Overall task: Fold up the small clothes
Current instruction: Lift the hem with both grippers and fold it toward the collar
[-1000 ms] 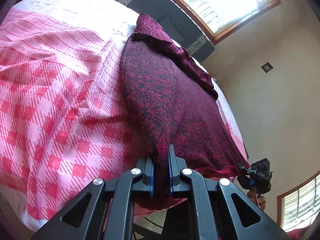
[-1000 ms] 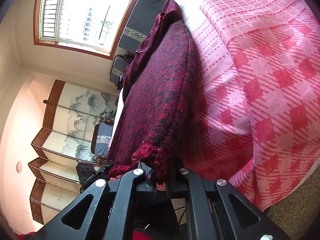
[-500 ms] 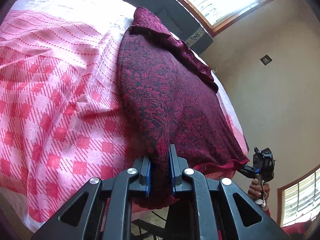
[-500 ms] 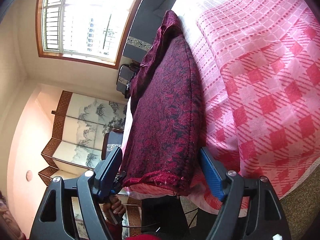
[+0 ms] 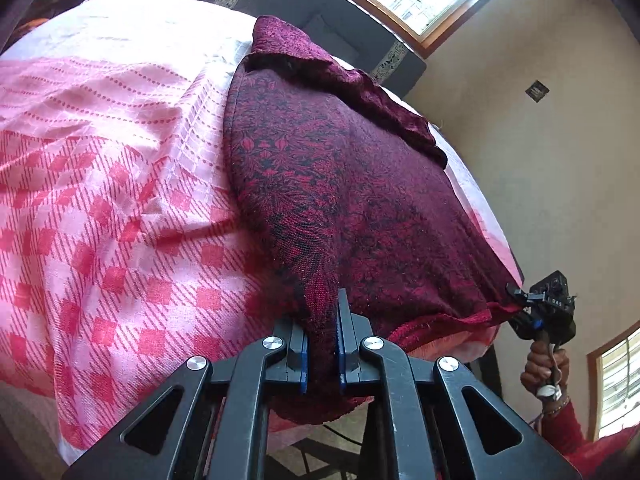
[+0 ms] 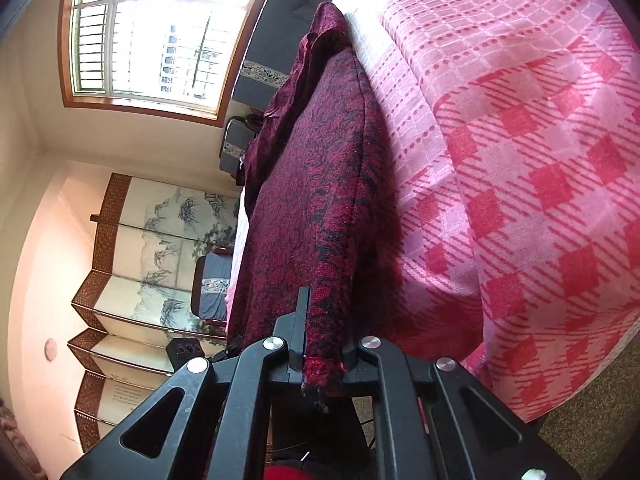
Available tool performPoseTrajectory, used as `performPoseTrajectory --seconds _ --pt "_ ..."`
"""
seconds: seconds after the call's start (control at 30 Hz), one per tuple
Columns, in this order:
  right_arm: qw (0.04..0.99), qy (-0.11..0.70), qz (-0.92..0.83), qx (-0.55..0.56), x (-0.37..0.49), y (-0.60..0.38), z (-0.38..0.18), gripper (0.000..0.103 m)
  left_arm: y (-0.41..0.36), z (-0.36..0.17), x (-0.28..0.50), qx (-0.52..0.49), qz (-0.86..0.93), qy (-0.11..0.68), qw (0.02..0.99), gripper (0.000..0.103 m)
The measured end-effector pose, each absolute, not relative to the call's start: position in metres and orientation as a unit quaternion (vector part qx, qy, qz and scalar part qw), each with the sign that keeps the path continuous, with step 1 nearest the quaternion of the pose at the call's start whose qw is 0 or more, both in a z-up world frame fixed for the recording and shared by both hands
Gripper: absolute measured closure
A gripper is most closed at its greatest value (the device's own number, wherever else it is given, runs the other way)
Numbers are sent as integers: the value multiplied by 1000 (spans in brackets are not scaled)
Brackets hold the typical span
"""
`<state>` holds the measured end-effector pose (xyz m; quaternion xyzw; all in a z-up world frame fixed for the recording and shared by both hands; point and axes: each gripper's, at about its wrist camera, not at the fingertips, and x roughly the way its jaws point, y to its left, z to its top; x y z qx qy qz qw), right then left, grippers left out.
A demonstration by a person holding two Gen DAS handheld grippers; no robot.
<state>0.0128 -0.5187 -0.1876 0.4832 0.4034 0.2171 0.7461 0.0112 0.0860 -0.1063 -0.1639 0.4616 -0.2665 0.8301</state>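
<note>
Both grippers are clamped on the near hem of the dark red garment [image 5: 344, 208], one at each corner, presumably so the edge can be lifted evenly and carried toward the far end for a fold; that is a judgement from the grip, not an observed move. The left gripper [image 5: 321, 344] pinches a bunched ridge of cloth between its blue-lined pads, jaws nearly together. The right gripper [image 6: 325, 344] grips the opposite corner, where a frayed red edge hangs below the jaws; its jaws have just been closing, and cloth is between them now. In the left wrist view the right gripper shows at the garment's far corner, held by a hand [image 5: 546, 368] with a red sleeve below it. The garment lies spread on the bed cover [image 5: 120, 200], running from the near edge of the bed toward the headboard [image 5: 304, 8], with a plainer velvety part rumpled at its far end. The cloth is a woven maroon with a black leaf-like pattern, fairly thick, and drapes in soft rounded folds. The bed cover is thin pink and white check, wrinkled, and hangs over the bed's edge. A folding screen [image 6: 160, 248] with painted panels stands by the wall under a window [image 6: 152, 32].
</note>
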Motion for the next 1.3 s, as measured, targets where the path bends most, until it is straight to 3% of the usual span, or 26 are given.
performPoseTrajectory --seconds 0.23,1.3 --pt "756 377 240 478 7 -512 -169 94 70 -69 -6 -81 -245 383 887 93" --pt "770 336 263 474 -23 -506 -140 94 55 -52 -29 36 -220 333 916 93"
